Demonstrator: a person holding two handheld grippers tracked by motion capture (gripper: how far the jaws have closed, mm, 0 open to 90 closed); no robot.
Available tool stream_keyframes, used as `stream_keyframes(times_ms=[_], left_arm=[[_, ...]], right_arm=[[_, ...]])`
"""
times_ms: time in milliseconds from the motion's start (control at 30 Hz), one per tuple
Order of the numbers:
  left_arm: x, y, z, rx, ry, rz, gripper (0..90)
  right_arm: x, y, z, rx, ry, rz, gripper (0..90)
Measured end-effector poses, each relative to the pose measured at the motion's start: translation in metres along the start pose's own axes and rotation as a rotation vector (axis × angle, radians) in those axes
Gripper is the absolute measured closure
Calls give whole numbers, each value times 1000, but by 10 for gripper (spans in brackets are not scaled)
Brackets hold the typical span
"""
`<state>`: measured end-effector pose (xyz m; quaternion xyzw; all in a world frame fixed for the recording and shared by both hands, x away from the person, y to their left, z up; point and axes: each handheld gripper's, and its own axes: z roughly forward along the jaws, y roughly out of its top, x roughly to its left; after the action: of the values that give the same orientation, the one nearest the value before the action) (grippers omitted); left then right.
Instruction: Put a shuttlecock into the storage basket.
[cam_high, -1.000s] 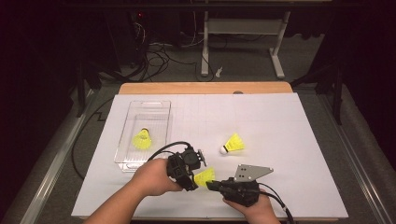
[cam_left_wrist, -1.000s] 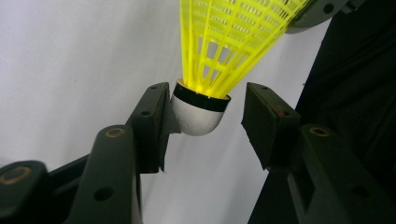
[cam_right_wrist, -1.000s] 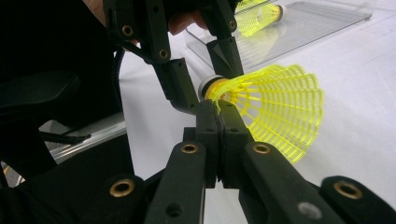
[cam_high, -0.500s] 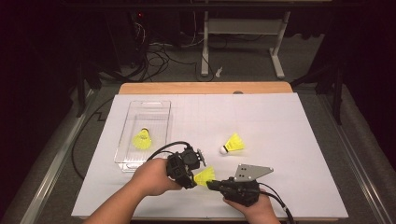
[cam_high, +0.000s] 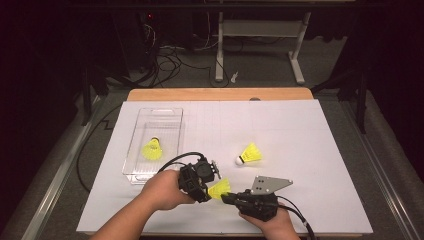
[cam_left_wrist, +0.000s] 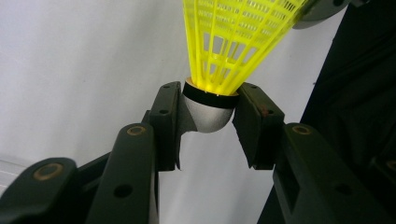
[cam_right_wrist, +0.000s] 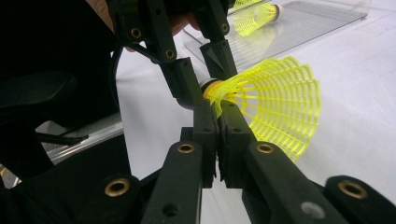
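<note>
- Nearest the person, the right gripper (cam_high: 231, 196) has its jaws pinched narrow on the yellow mesh skirt of the held shuttlecock (cam_high: 219, 189), gripping one wall of the skirt close to the cork.
- Just beyond, the left gripper (cam_left_wrist: 208, 123) brackets that shuttlecock's white cork: the left jaw touches it, while the other jaw stands right beside it with contact unclear, so I judge this a loose cradle and not yet a firm clamp.
- The held shuttlecock thus hangs between both tools above the white table sheet (cam_high: 310, 150), near its front edge.
- Risk: if the right gripper lets go before the left has truly closed, the rounded cork could slip out and the piece would drop.
- Risk: the thin skirt could crumple or tear under the right jaws if the two hands pull apart.
- Farther off, a second shuttlecock (cam_high: 250, 154) lies loose on the sheet.
- To the left, a third shuttlecock (cam_high: 151, 148) rests inside the clear tray (cam_high: 155, 112).
</note>
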<state>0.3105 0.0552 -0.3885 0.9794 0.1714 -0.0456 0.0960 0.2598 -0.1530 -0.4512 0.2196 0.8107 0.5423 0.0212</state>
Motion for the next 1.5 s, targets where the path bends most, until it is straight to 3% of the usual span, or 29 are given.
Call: stream_keyframes(times_ms=[533, 733, 1100, 1500], left_arm=[[3, -2, 0, -2, 5, -42, 629], [8, -4, 1, -12, 15, -90, 629], [12, -10, 3, -13, 3, -116, 629], [18, -16, 2, -18, 4, -147, 628]], right_arm=[[0, 0, -2, -2, -26, -3, 699], [-1, -1, -2, -6, -44, -15, 665], [-3, -4, -4, -7, -80, -41, 567], [-11, -11, -7, 7, -172, -31, 373]])
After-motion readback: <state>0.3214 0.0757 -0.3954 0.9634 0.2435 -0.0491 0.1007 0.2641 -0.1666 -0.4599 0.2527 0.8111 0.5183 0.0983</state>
